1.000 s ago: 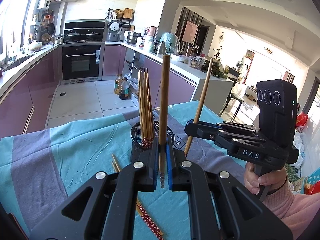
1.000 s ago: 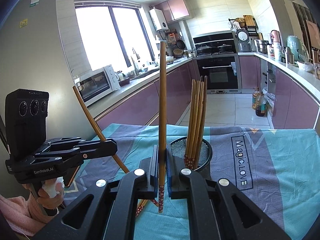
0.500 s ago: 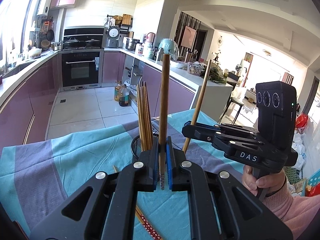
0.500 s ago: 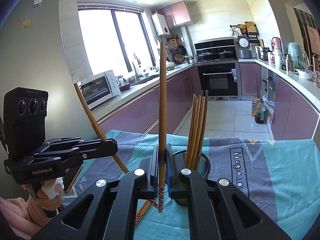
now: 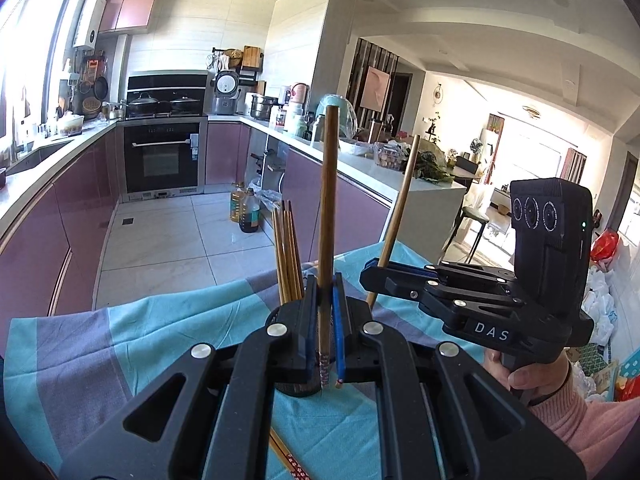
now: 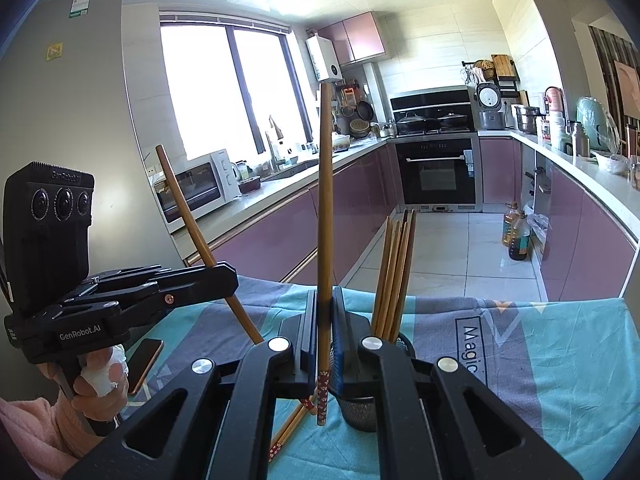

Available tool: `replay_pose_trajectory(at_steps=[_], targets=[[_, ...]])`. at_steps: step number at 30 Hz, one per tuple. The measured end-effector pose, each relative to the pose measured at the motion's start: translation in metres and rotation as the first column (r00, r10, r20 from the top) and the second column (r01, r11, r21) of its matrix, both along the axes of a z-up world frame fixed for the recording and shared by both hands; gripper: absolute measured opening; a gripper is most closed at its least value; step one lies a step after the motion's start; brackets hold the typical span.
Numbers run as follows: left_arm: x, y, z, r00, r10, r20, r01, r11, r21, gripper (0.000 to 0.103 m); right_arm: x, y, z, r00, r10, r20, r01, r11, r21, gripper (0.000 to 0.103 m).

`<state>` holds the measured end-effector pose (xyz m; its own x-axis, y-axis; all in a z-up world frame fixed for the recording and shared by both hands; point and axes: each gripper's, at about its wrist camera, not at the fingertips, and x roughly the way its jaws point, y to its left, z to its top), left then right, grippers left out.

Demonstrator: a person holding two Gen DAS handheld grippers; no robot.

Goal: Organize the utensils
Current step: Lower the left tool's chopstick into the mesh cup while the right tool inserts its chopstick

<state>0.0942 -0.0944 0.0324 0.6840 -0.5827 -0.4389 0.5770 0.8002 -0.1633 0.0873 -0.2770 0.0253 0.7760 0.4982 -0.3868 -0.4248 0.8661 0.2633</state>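
Observation:
My left gripper is shut on an upright brown chopstick, held just above the black mesh holder, which has several chopsticks standing in it. My right gripper is shut on another upright chopstick, just left of the holder and its chopsticks. Each gripper shows in the other's view, the right and the left, gripping a tilted chopstick. Loose chopsticks lie on the cloth.
The table has a teal and grey cloth. A phone lies on it at the left. A loose chopstick lies under my left gripper. Beyond the table edge are the kitchen floor and purple cabinets.
Both grippers have risen and moved closer to the holder with their chopsticks. The holder now sits largely hidden behind the fingers in both views.

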Motion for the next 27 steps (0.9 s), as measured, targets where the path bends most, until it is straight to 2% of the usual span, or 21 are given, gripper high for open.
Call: replay_pose_trajectory(at_steps=[8,27], targets=[[0.000,-0.001,0.007,1.000,0.007,0.022,-0.007,1.000,-0.007,0.008,0.007,-0.007,0.003,1.000,-0.017,0.008,0.017,1.000,0.009,0.006],[0.004,-0.003,0.011,0.999,0.042,0.021,-0.042,0.999,-0.001,0.008,0.022,-0.001,-0.001,0.999,-0.051,0.009,0.051,0.999,0.000,0.006]])
